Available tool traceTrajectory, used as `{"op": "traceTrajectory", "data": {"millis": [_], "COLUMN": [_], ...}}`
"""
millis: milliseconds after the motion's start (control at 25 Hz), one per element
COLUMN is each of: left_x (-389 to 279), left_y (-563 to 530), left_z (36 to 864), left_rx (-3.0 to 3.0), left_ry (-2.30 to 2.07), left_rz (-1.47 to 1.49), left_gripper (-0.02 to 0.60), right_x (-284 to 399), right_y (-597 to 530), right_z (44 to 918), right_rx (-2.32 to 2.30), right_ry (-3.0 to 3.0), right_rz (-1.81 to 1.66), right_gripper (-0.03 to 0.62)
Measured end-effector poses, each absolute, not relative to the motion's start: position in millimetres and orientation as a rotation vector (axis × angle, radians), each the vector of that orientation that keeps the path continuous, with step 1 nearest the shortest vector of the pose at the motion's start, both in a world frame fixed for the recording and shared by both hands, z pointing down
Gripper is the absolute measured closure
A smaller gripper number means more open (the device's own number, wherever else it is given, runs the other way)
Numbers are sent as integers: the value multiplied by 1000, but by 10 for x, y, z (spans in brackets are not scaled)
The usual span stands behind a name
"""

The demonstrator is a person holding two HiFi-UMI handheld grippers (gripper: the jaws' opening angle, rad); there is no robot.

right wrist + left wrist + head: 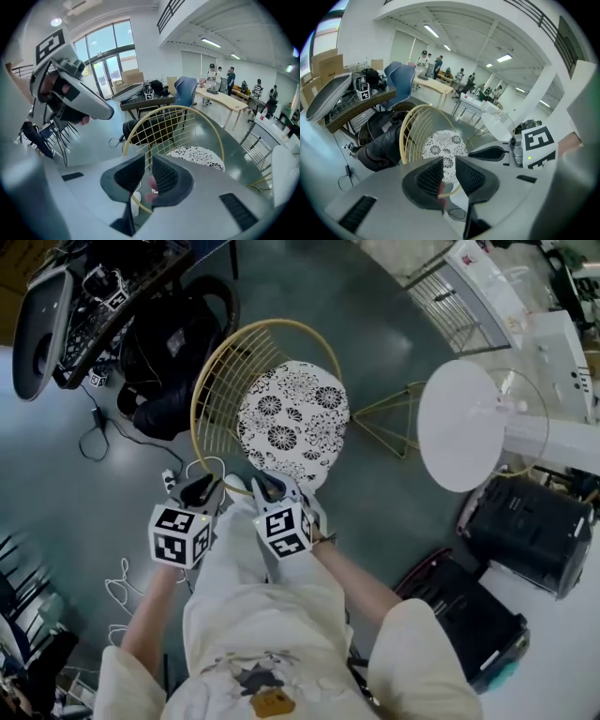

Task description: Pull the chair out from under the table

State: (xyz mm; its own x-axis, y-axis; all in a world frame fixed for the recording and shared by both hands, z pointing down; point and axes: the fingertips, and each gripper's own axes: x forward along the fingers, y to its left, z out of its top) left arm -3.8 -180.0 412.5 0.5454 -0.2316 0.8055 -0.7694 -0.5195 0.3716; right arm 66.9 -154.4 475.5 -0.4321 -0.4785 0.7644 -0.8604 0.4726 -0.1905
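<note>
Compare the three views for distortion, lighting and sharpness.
Head view: slight bending towards the edges, even cool light, the wire chair sharp, the round white tabletop nearly washed out. Left gripper view: strong fisheye with dark corners, the ceiling beams curve, the ceiling lights glare. Right gripper view: the same fisheye, the glass doors blown out by daylight.

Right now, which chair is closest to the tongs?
The gold wire chair with the flowered cushion; its rim lies by the left tongs and right tongs, while the blue chair stands far behind.
</note>
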Motion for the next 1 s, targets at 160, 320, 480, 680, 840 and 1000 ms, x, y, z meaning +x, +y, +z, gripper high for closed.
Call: {"op": "traceTrajectory", "data": {"millis": [160, 320, 480, 680, 840, 1000], "left_x": [174, 219, 253, 291, 253, 245], "left_y": [-1695, -1730, -1611, -1413, -1284, -1197], "left_z": [3546, 3026, 2600, 2293, 2174, 2069], "left_rx": [2100, 2202, 2240, 2296, 2324, 2382], "left_ry": [-727, -743, -765, -774, -790, -805], "left_rz": [873, 861, 814, 829, 815, 797], "left_gripper": [512, 551, 572, 572, 572, 572], "right_x": [785, 864, 947, 989, 865, 788], "right_y": [-1533, -1612, -1524, -1387, -1340, -1326], "right_z": [4115, 3480, 2945, 2570, 2340, 2150], "right_rx": [1138, 1252, 1378, 1479, 1515, 1574], "right_ry": [-2107, -2156, -2199, -2236, -2282, -2318], "right_rz": [834, 869, 881, 879, 865, 816], "right_gripper": [556, 571, 579, 583, 585, 585]}}
